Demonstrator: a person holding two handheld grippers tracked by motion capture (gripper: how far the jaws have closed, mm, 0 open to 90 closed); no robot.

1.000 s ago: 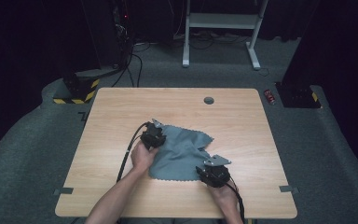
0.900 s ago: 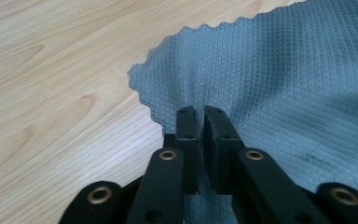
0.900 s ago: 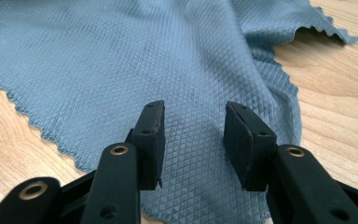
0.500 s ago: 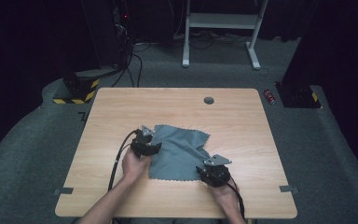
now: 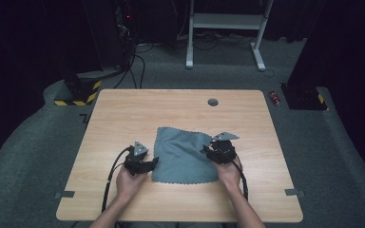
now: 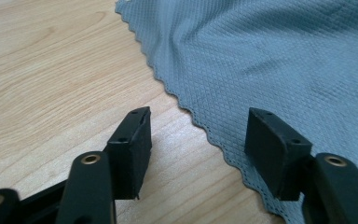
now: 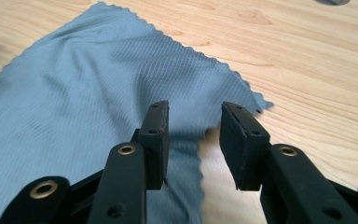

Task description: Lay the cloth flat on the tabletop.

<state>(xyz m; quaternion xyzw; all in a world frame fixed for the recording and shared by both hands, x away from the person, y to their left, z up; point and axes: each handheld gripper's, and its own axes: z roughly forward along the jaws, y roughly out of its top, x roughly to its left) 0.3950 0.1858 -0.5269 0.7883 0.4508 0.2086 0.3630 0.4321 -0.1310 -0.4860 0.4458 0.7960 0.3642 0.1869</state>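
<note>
A grey-blue cloth (image 5: 183, 154) with a scalloped edge lies flat on the wooden table (image 5: 123, 118), nearer the front. My left gripper (image 5: 153, 162) is at the cloth's left edge, low on the table. Its jaws are open and straddle that edge (image 6: 198, 135): one jaw over bare wood, the other over the cloth (image 6: 270, 60). My right gripper (image 5: 206, 151) is at the cloth's right edge, open with a narrower gap (image 7: 193, 135). One jaw is over the cloth (image 7: 88, 93) and the other over wood. Neither holds anything.
A round cable hole (image 5: 213, 101) sits near the table's far edge. Beyond the table, on the dark carpet, are a small red object (image 5: 276, 98), a white frame (image 5: 223, 21), black equipment and loose cables (image 5: 133, 66). A cable (image 5: 110, 178) trails from the left gripper.
My left gripper has moved from the cloth's far left corner toward the near left edge. My right gripper has moved away from the person, up the right edge. The cloth now lies squarer.
</note>
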